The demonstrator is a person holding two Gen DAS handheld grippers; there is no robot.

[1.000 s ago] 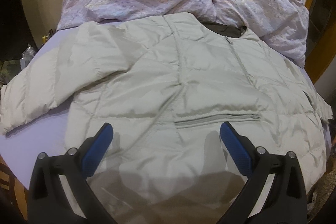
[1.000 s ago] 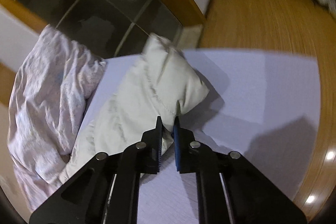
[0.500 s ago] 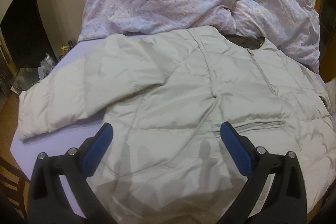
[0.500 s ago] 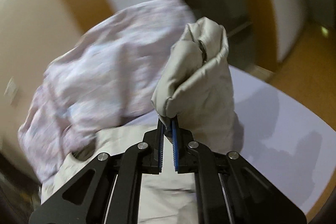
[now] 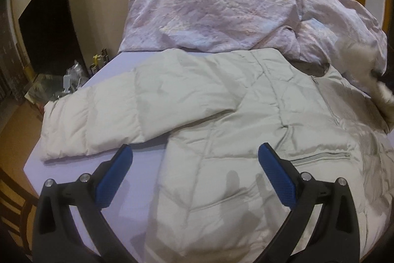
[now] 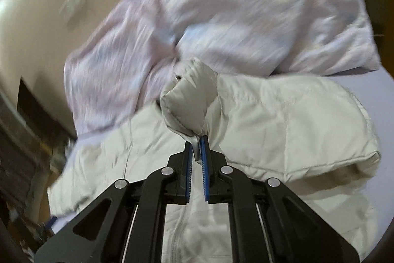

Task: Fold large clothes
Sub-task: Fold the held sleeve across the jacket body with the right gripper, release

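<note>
Over the jacket [image 6: 283,120], right gripper [image 6: 196,147] now carrying sleeve cuff [image 6: 189,102] inward

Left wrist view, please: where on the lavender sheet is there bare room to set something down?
Bare lavender sheet lies below the spread sleeve of the pale grey quilted jacket, left of its body. A narrow strip borders the crumpled pink duvet. Elsewhere the jacket and duvet crowd the bed.

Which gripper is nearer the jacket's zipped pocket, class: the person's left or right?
Left. The left gripper hovers open just above the pocket on the jacket. The right gripper is shut on a sleeve cuff, lifted over the jacket's far side.
</note>
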